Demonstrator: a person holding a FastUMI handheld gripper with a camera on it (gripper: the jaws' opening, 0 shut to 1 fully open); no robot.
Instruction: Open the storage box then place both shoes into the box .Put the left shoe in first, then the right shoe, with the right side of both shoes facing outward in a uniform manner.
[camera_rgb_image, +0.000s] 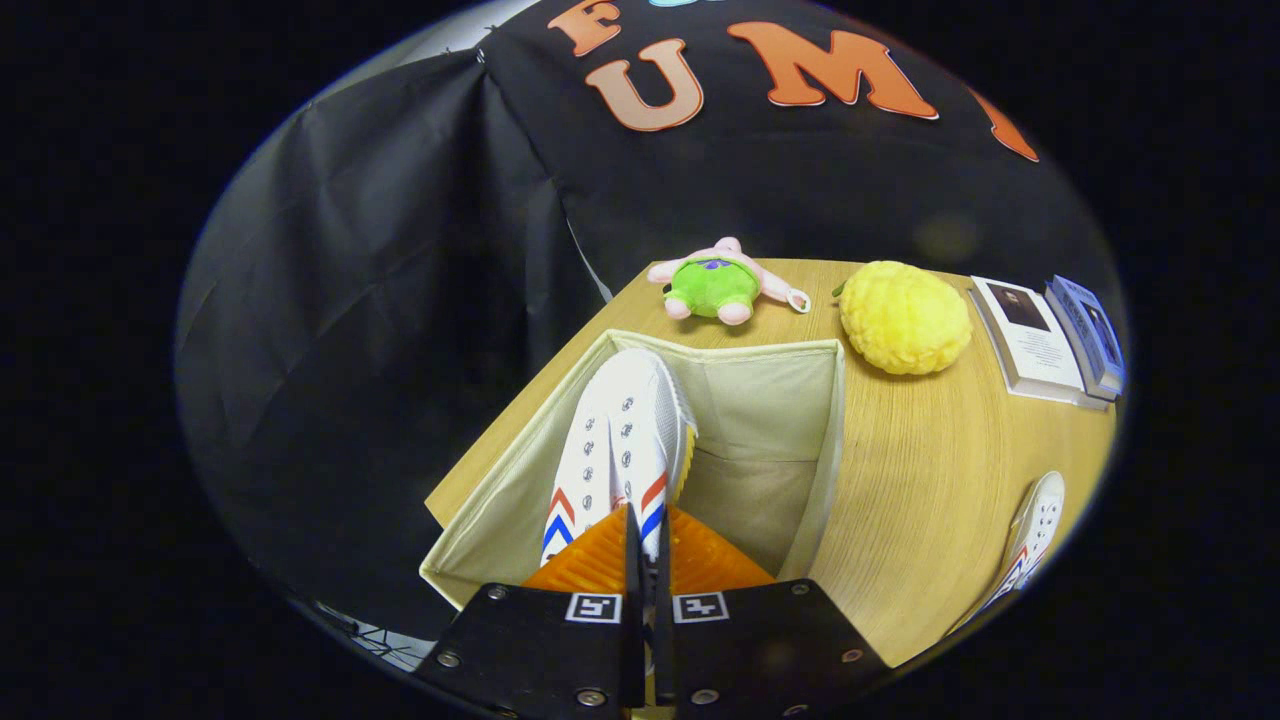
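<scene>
Shoe number one, white canvas with red and blue chevron stripes on its sides, is pinched at its heel end by the claw, whose two fingers are drawn nearly together with only a thin slice of the shoe's rear edge between them. That shoe hangs toe-forward over the open storage box, a beige fabric bin with no lid on it, and its toe reaches toward the box's far left corner while the rest of the interior lies bare to the right of it. The box sits on a wooden desk, close to the desk's left edge. Just beyond the box's far wall lies a small plush toy, pink with a green body, and beside it, off the box's far right corner, rests a knobbly yellow ball. Farther right there's a stack of books. Well apart from the box, at the desk's near right edge, the second shoe waits, same white canvas and same stripes.
</scene>
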